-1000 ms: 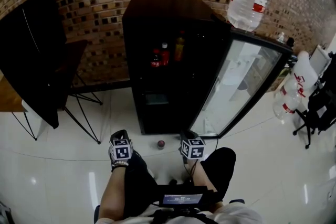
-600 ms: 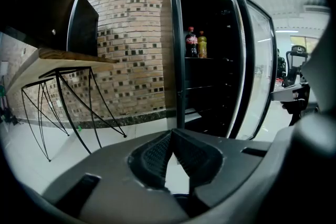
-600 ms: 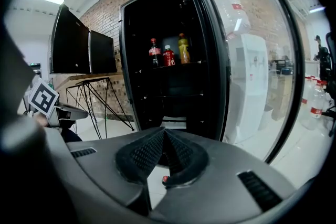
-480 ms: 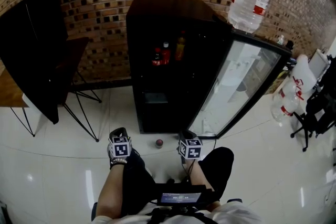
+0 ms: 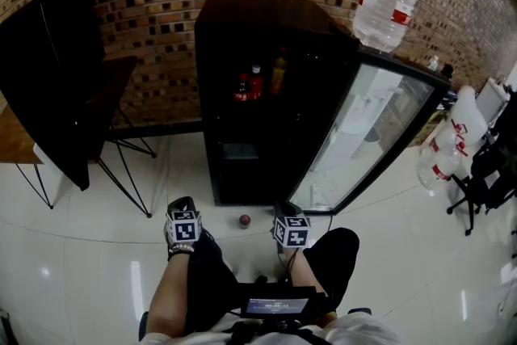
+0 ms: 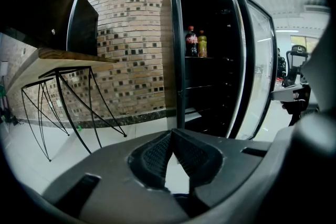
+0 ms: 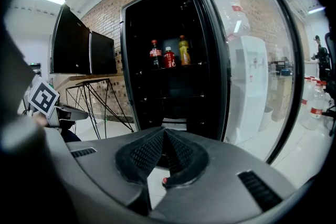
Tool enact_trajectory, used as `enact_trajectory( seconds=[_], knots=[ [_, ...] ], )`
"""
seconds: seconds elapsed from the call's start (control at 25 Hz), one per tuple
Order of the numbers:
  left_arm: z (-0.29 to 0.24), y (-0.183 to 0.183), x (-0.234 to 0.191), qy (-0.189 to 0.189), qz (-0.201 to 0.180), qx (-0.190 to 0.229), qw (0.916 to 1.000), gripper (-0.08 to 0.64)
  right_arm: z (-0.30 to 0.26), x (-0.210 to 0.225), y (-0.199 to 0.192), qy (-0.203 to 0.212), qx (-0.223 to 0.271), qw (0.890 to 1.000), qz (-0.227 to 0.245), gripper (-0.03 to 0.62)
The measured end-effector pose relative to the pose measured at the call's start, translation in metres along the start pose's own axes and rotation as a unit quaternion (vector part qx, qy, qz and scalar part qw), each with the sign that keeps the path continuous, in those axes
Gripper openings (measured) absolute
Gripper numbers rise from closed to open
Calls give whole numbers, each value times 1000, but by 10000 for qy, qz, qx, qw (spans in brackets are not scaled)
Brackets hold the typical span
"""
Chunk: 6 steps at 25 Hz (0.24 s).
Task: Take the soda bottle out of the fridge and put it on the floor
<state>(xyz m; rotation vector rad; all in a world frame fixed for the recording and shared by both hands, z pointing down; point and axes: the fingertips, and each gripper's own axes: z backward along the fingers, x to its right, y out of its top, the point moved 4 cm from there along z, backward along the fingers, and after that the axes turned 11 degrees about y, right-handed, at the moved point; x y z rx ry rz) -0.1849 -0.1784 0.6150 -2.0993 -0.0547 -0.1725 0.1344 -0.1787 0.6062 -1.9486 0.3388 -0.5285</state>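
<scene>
Status check. Your left gripper [image 6: 169,138] is closed, pads meeting at the tips, with nothing between them. Your right gripper [image 7: 164,135] is likewise closed on nothing. You hold both low by your knees, pointed at the fridge [image 5: 258,28] and well short of it. The door [image 5: 371,125] stands swung wide to the right, so access is done. On the upper shelf [image 7: 176,67] three bottles stand upright in a row: a dark cola bottle [image 5: 240,87] with a red label at the left, a red bottle [image 5: 254,82] just beside it, and an orange bottle [image 5: 277,75] at the right. On the floor [image 5: 97,254], between your grippers and the foot of the fridge, stands a small dark round object [image 5: 244,220] with a red top. In the right gripper view only that red top peeks through the gap below the pads. From above it reads as a capped bottle seen end-on, but it is too small to be sure. Judgement: if that object is the one the task means, the task is complete. It is out of the fridge, upright on the floor and released, with both grippers clear of it, and nothing is left but perhaps the door. If it is not, only the door is done. The whole reach, grasp, lift-out and set-down then lie ahead of you, with the cola bottle the likeliest target. The first reading looks the more probable.
</scene>
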Motion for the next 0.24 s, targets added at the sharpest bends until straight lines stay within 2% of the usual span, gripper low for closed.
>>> enact_trajectory(
  seconds=[0.24],
  knots=[
    [0, 2, 0, 1, 17, 12, 10000, 2, -1, 0, 3, 7, 9, 10000, 23, 14]
  ],
)
